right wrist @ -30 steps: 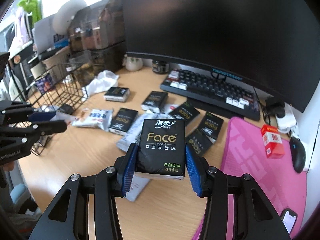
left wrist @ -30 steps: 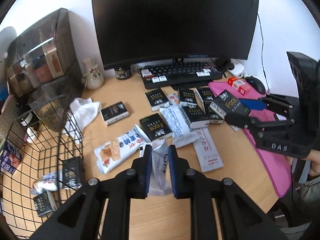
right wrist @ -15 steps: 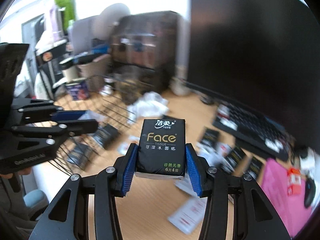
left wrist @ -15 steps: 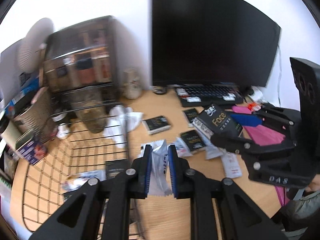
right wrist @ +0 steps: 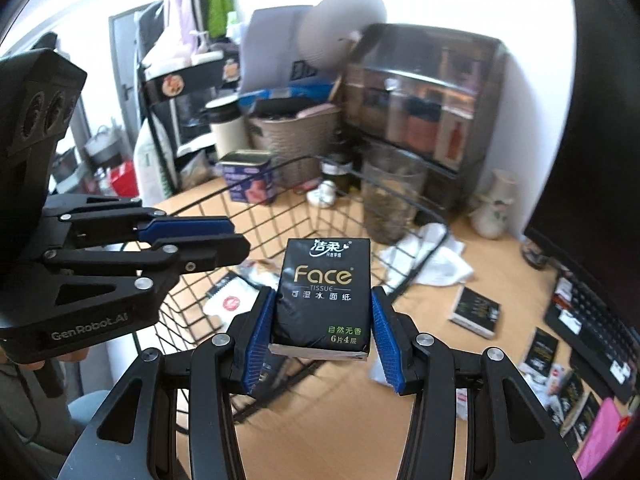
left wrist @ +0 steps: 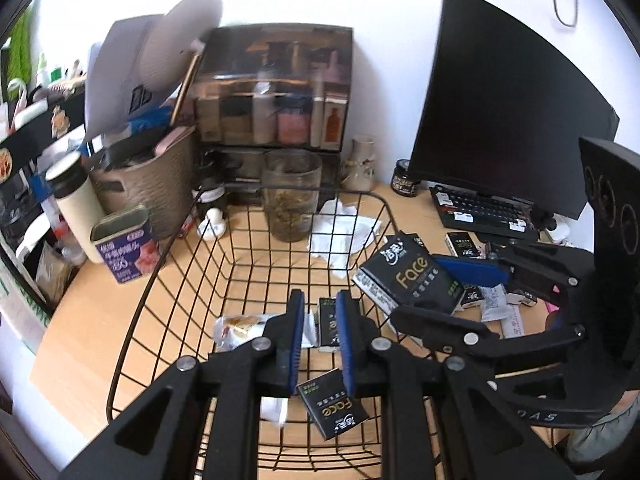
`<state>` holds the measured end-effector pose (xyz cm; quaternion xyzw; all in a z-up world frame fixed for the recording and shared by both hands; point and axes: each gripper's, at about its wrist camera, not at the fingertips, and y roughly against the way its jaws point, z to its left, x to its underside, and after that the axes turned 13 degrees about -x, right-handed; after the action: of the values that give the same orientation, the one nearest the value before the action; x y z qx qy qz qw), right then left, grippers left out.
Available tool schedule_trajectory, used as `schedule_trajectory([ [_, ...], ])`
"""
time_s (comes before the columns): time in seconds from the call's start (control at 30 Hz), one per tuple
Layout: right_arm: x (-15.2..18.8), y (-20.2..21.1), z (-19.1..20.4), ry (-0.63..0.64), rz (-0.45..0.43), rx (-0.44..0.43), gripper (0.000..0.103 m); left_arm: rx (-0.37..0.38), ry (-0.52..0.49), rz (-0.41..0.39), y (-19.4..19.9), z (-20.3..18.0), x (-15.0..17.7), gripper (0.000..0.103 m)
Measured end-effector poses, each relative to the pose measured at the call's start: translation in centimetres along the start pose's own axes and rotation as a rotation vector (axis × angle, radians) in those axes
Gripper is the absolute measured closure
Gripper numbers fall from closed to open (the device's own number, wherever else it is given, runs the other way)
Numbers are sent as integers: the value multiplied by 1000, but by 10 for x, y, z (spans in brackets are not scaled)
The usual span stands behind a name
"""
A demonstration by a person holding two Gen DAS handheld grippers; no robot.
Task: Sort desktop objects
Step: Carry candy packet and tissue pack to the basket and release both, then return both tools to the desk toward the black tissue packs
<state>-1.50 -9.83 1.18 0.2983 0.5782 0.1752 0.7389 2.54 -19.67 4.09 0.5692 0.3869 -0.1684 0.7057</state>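
Observation:
A black wire basket stands on the wooden desk, holding tissue packs and snack packets. My left gripper hangs over the basket, open and empty; a white packet lies on the basket floor below it. My right gripper is shut on a black Face tissue pack, held above the basket's right rim. That pack also shows in the left wrist view. The left gripper shows in the right wrist view.
A glass jar, purple tin, brown bin and dark organizer stand behind the basket. A crumpled tissue lies to its right. Monitor, keyboard and more tissue packs lie to the right.
Both grippers swung left from the desk middle to over the basket. The left gripper let go of the white packet, which now lies in the basket. The right still holds the tissue pack.

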Motion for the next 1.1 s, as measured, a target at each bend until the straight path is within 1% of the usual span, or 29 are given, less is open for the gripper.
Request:
schedule_trajectory([
  [0.07,-2,-5,3,-3,-1,-19,54,-4,10,10,-1,3,2,75],
  [0.1,-2,-6,3,-7,-5,-22,54,-13,15,12,0,5,3,62],
  [0.13,-2,-7,3,-13,-8,-21,53,-27,18,12,0,7,3,54],
  [0.23,-2,-4,2,-20,-17,-14,49,-35,30,12,1,11,5,46],
  [0.43,1,5,-2,-20,-24,5,48,-69,11,14,2,3,4,34],
  [0.6,7,17,-11,-36,-33,31,43,-97,-16,10,2,-8,2,27],
  [0.77,14,30,-20,-56,-44,41,39,-106,-37,2,2,-19,0,22],
  [0.9,21,44,-31,-80,-60,50,31,-95,-60,-8,4,-32,-3,22],
  [1.03,37,66,-51,-124,-70,88,30,-76,-82,-9,3,-48,-3,22],
  [1.1,47,80,-65,-156,-75,119,29,-46,-99,-3,1,-60,-3,22],
])
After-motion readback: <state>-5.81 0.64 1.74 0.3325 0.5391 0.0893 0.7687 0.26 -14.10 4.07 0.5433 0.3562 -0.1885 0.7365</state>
